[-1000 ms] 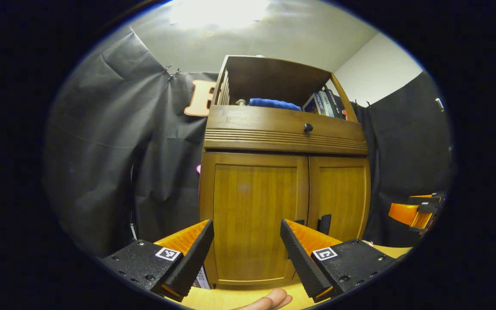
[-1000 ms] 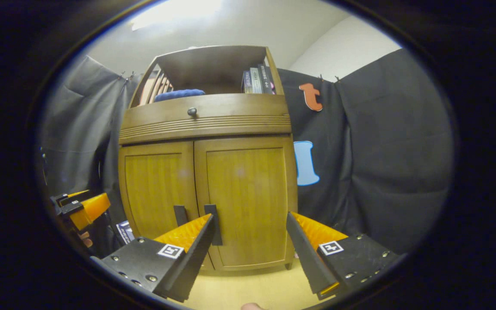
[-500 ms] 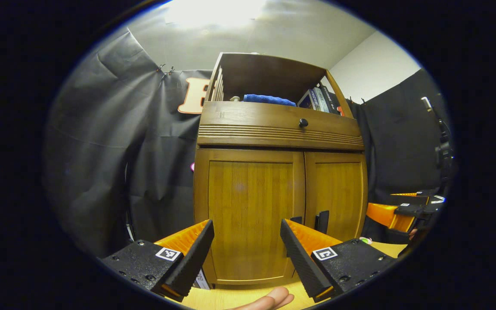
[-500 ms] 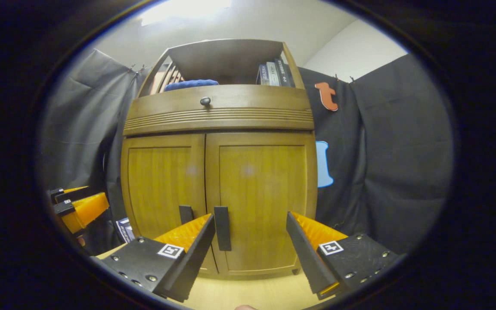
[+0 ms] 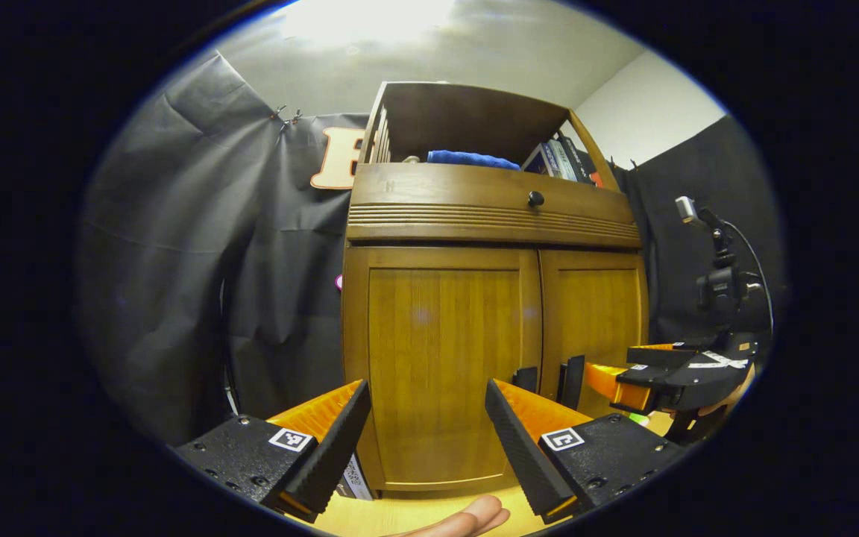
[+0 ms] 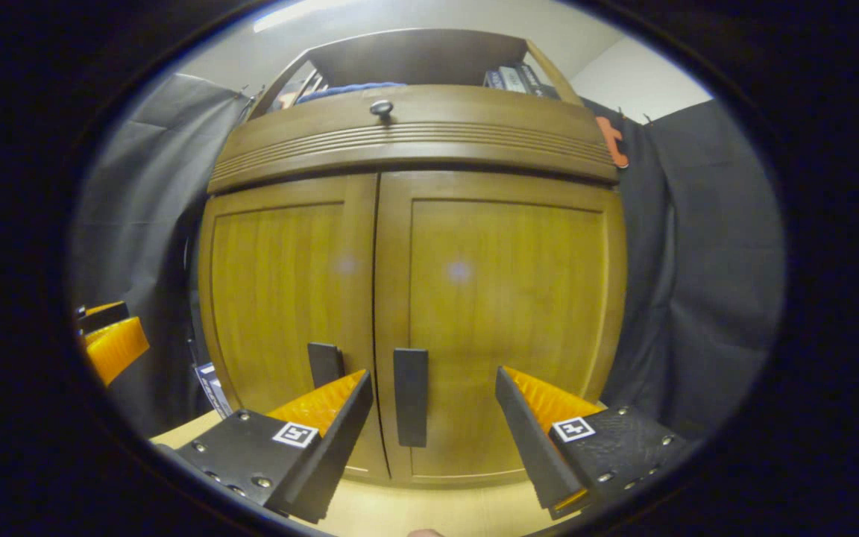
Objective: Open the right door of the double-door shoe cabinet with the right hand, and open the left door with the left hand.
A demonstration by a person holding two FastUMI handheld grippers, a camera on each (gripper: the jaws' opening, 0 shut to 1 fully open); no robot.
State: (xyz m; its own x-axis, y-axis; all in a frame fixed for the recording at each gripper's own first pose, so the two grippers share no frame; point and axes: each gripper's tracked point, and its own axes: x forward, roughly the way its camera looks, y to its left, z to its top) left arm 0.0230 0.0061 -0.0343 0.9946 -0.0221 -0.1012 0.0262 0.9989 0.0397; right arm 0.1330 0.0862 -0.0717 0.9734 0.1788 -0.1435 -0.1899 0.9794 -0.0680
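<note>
The wooden shoe cabinet (image 6: 414,142) has both doors shut. In the right gripper view the right door (image 6: 508,298) is close ahead. Its dark upright handle (image 6: 410,397) stands between the fingers of my open right gripper (image 6: 433,380), nearer the left finger and untouched. The left door's handle (image 6: 323,363) is just beside it. In the left gripper view my open left gripper (image 5: 426,395) faces the left door (image 5: 437,358) from farther back, holding nothing. There the right gripper (image 5: 608,369) reaches in close to the two handles (image 5: 573,371). The left gripper (image 6: 105,335) shows at the left edge of the right gripper view.
Above the doors is a drawer with a round knob (image 5: 535,198). The open shelf on top holds a blue cloth (image 5: 470,159) and books (image 5: 560,159). A camera mount (image 5: 720,276) stands at the right. The cabinet stands on a pale wooden surface (image 6: 437,507). A small box (image 5: 355,477) lies by its left foot.
My right gripper has moved in towards the cabinet, so the right door's handle now stands between its fingers. The left gripper has barely moved.
</note>
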